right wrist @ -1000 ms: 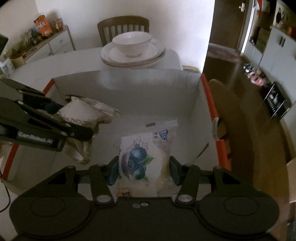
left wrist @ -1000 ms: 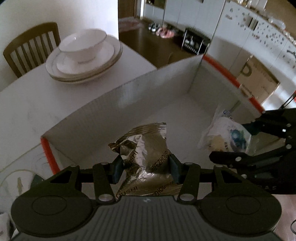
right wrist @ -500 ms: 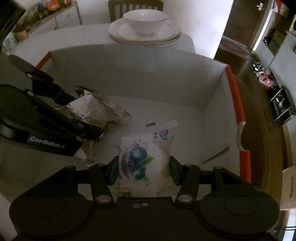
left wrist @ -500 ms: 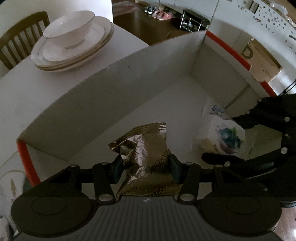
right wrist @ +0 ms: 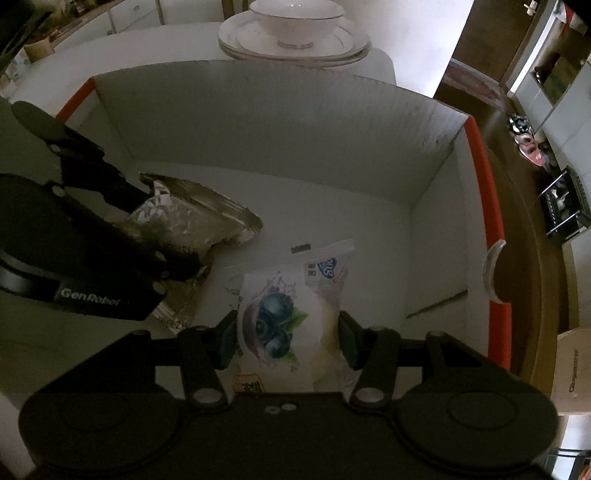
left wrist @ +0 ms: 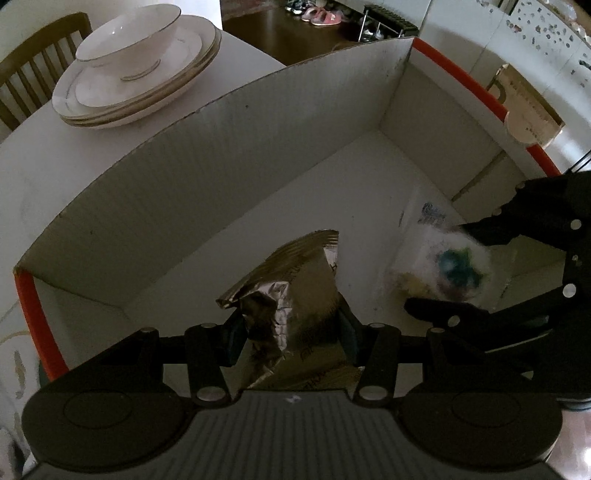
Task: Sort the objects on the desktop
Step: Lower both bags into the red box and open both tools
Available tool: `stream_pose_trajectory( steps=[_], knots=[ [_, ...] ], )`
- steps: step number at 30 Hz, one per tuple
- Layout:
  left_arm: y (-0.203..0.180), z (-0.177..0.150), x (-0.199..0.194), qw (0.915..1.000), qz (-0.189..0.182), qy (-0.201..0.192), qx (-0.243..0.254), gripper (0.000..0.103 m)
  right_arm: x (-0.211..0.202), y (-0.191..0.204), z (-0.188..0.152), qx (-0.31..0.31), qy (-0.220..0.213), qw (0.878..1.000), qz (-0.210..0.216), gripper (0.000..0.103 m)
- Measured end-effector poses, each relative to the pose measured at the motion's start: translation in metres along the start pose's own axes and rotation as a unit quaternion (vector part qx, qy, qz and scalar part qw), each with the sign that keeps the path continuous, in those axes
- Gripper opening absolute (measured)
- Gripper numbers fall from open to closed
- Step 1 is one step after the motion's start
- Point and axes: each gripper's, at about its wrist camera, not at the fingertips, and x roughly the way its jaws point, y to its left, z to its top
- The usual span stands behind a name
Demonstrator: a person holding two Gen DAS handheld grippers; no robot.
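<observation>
My left gripper (left wrist: 291,332) is shut on a crinkled gold foil snack bag (left wrist: 295,284) and holds it inside a white cardboard box (left wrist: 229,155) with orange edges. My right gripper (right wrist: 288,336) is shut on a white blueberry snack packet (right wrist: 284,317) inside the same box (right wrist: 280,125). The right gripper with its packet (left wrist: 443,266) shows blurred at the right of the left wrist view. The left gripper with the foil bag (right wrist: 192,218) shows at the left of the right wrist view. Both bags hang low over the box floor.
A white bowl on stacked plates (left wrist: 136,66) stands on the white table behind the box, also in the right wrist view (right wrist: 295,29). A wooden chair (left wrist: 33,85) is beyond. Dark floor and a shoe rack (right wrist: 565,210) lie past the table's right edge.
Both grippers have moved forward and down, deeper into the box, each still holding its bag. The box walls now fill more of both views.
</observation>
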Motion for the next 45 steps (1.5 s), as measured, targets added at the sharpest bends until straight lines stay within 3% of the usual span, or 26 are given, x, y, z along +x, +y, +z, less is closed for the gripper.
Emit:
stream_pose_trajectory(
  steps=[6, 12, 16, 20, 22, 34, 37, 45],
  knots=[
    [-0.006, -0.004, -0.005, 1.0, 0.003, -0.009, -0.001, 0.051, -0.006, -0.001, 0.0, -0.007, -0.006, 1.0, 0.003, 0.068],
    [-0.006, -0.009, -0.021, 0.9996, 0.004, -0.028, -0.004, 0.059, -0.015, 0.0, -0.004, -0.009, -0.018, 1.0, 0.011, 0.078],
    [-0.003, -0.002, -0.026, 0.9991, 0.006, -0.042, -0.002, 0.074, -0.026, 0.003, -0.004, -0.017, -0.031, 0.999, 0.022, 0.088],
    [-0.005, -0.004, -0.034, 0.9985, 0.003, -0.054, 0.003, 0.075, -0.038, 0.0, -0.008, -0.022, -0.044, 0.998, 0.029, 0.091],
    [-0.005, -0.005, -0.039, 0.9982, -0.003, -0.059, 0.005, 0.086, -0.044, -0.002, -0.009, -0.021, -0.05, 0.998, 0.032, 0.092],
    [-0.005, -0.018, -0.075, 0.9933, -0.028, -0.112, 0.0, 0.092, -0.088, -0.005, -0.02, -0.01, -0.114, 0.991, 0.072, 0.101],
    [-0.002, -0.025, -0.09, 0.9906, -0.034, -0.132, -0.005, 0.099, -0.101, -0.003, -0.025, -0.009, -0.134, 0.988, 0.076, 0.101],
    [0.003, -0.046, -0.132, 0.9813, -0.042, -0.187, -0.016, 0.099, -0.132, 0.008, -0.036, -0.003, -0.186, 0.979, 0.088, 0.102]
  ],
)
